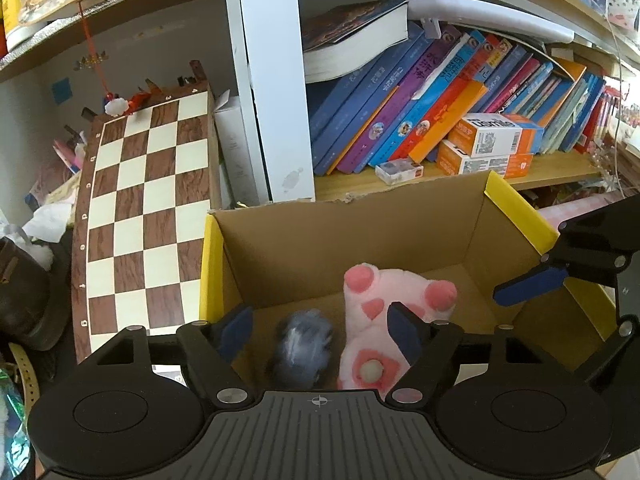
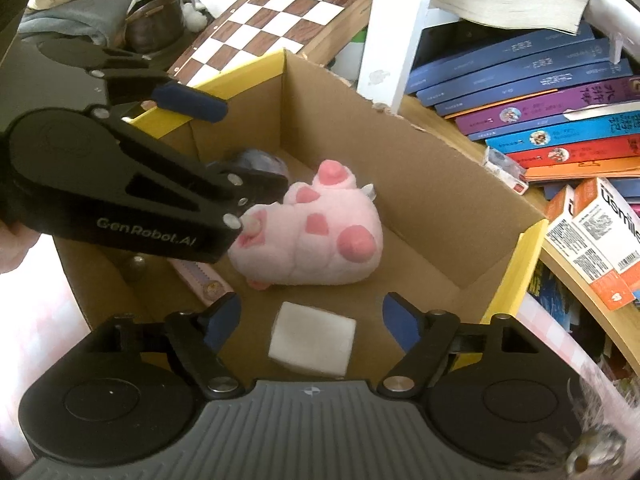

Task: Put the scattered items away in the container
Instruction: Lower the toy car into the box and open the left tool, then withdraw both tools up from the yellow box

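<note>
Inside cardboard box (image 2: 420, 184), pink plush (image 2: 320, 236), white block (image 2: 312, 340), perhaps grey pompom (image 1: 304, 348)

Inside the cardboard box (image 2: 420, 184), the plush paw (image 2: 320, 236) is lying centrally, the fuzzy ball (image 2: 260, 160) sitting at its far left, the foam block (image 2: 312, 338) resting nearer, the chessboard (image 2: 288, 12) leaning behind.

You have one cardboard box (image 2: 424, 168) holding four loose things: one pink plush toy (image 2: 316, 232) mid-floor, one grey fluffy ball (image 1: 306, 350) toward the box's far-left corner, one white block (image 2: 312, 338) by its near edge, and one pink flat packet (image 2: 196, 276) along its left wall.
</note>
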Demonstrator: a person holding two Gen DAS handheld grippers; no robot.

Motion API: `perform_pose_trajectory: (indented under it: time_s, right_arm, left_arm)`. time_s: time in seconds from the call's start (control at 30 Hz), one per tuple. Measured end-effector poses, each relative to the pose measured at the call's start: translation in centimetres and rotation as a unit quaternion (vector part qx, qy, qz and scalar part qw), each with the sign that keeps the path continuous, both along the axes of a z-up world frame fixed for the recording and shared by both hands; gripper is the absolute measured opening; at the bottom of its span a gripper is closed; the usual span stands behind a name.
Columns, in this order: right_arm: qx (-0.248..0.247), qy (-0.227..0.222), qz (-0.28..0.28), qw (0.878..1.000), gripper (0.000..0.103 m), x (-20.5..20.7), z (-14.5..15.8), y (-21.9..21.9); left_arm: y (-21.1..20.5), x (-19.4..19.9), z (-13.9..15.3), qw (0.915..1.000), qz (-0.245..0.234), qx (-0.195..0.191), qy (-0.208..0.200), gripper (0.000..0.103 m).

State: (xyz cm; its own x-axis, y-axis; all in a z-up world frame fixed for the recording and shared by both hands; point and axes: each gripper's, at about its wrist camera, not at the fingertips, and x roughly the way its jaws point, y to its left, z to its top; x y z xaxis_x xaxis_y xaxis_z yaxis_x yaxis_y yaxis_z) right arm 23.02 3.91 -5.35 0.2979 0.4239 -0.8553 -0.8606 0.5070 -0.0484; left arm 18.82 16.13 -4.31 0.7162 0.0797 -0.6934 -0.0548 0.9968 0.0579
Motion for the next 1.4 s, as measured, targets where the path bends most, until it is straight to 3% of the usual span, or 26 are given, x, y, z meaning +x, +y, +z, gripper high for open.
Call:
perform_pose_trajectory:
  time_s: [0.47,0.63,0.7,1.1,1.4]
  right_arm:
    - [0.009,-0.012,-0.005,1.000,0.084,-1.5,1.6,-1.0]
    - [0.018,-0.018,-0.016,1.000,0.085,-1.9,2.5,-1.6]
    - [0.022,-0.021,-0.022,0.999,0.086,-2.1,2.8,-2.0]
    - [0.037,-0.043,-0.066,0.996,0.096,-4.0,4.2,-4.3]
    - [0.050,-0.067,-0.088,0.993,0.098,-5.9,5.1,-5.7]
  left_arm:
    - [-0.9,-1.9,1.6,0.9999,-0.004,0.002,-0.009,0.076]
    - [-1.5,-2.6,2.1,0.9999,-0.002,0.016,-0.005,0.096]
    - [-1.8,-2.9,2.1,0.9996,0.002,0.029,-0.002,0.098]
    - [-2.5,-5.4,2.8,0.9988,0.016,0.044,0.014,0.101]
    - [-3.3,-7.3,3.7,0.9992,0.018,0.035,0.009,0.101]
